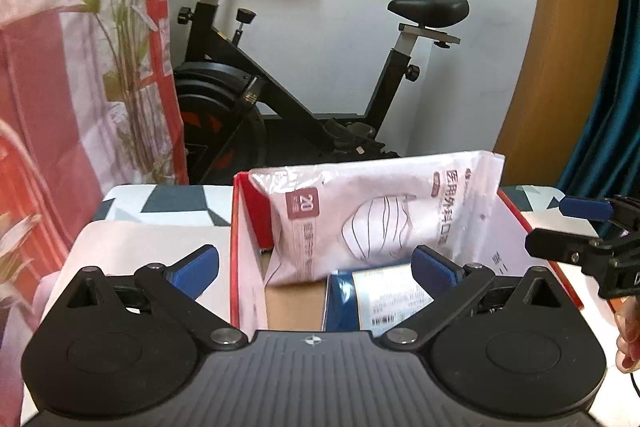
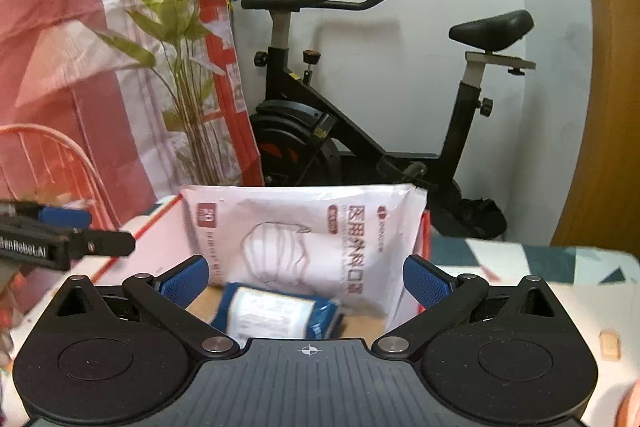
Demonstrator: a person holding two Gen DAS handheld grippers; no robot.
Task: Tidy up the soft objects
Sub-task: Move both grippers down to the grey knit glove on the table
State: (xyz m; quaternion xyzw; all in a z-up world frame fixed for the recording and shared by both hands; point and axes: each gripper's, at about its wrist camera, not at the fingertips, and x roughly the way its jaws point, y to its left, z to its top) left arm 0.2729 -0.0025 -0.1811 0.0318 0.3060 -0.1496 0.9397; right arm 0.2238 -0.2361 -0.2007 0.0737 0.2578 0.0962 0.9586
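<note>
— Looking from the left wrist camera, what shows of the red box (image 1: 250, 227)?

— Its left wall and a strip of the right rim; the near wall is cut off behind the left hand-held gripper (image 1: 316, 265). That hand-held gripper has its blue pads spread wide, with nothing between them.

— And inside the box?

— A white pack of face masks (image 1: 380, 215) stands tilted against the far side, its top sticking above the rim. In front of it lies a blue packet (image 1: 360, 301) with a white label; its near end is hidden by the gripper body, and the label print is too small to read.

— The other hand-held gripper?

— The right hand-held gripper (image 2: 306, 277) is also spread open and empty, held above the near side of the box. From its camera the mask pack (image 2: 312, 235) and the blue packet (image 2: 276, 311) are blurred. The left one's fingertip pokes in at that view's left edge.

— Around the box?

— It sits on a tabletop (image 2: 520, 267) with a grey-and-white patterned cover. Far behind stands an exercise bike (image 1: 288, 75); a plant (image 2: 176, 47) and a red-and-white curtain (image 1: 48, 75) are on the far left.
</note>
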